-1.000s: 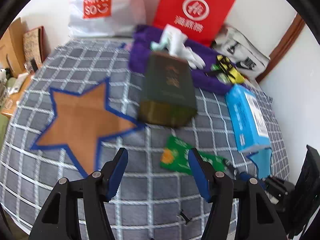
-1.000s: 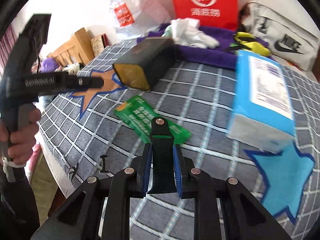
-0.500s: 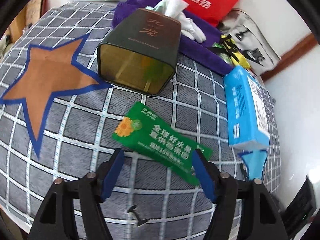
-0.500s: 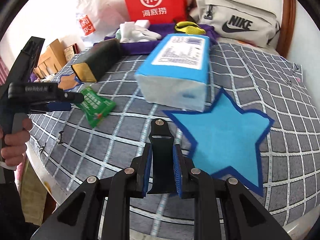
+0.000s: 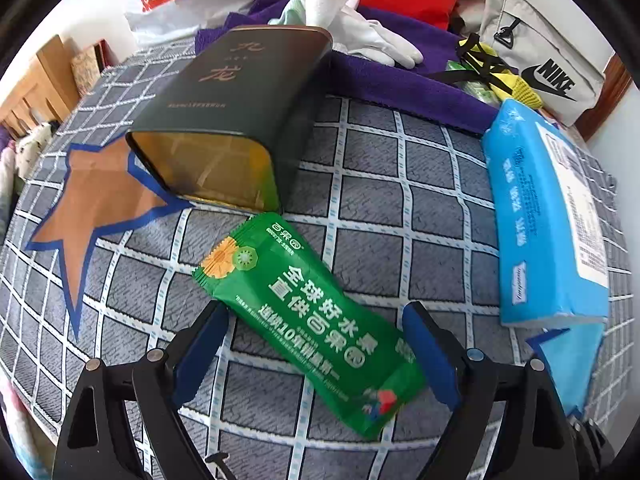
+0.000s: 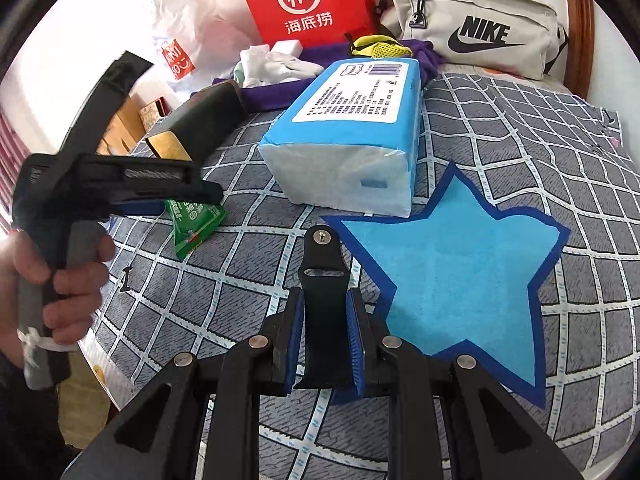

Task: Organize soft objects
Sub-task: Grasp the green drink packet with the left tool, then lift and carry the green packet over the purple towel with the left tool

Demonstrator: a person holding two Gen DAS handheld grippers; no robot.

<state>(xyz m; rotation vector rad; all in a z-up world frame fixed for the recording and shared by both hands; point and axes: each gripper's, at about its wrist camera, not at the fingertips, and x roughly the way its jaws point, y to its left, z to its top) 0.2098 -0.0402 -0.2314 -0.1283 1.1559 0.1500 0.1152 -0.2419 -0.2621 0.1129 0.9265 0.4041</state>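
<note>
Straddling the green packet (image 5: 308, 320), the left tool (image 5: 316, 354) has its fingers apart, one either side, on a grey checked cloth (image 5: 372, 208). The right tool (image 6: 323, 340) is clamped on a black strap (image 6: 322, 300). At 12 o'clock — a red bag (image 6: 308, 0) against the white wall; blue star patch (image 6: 456, 280) at 3 o'clock.

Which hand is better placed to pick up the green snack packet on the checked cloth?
Left. The left tongs are open, their blue pads on either side of the flat green foil snack packet. The right tongs are shut on a black strap piece, over the light blue felt star.
</note>
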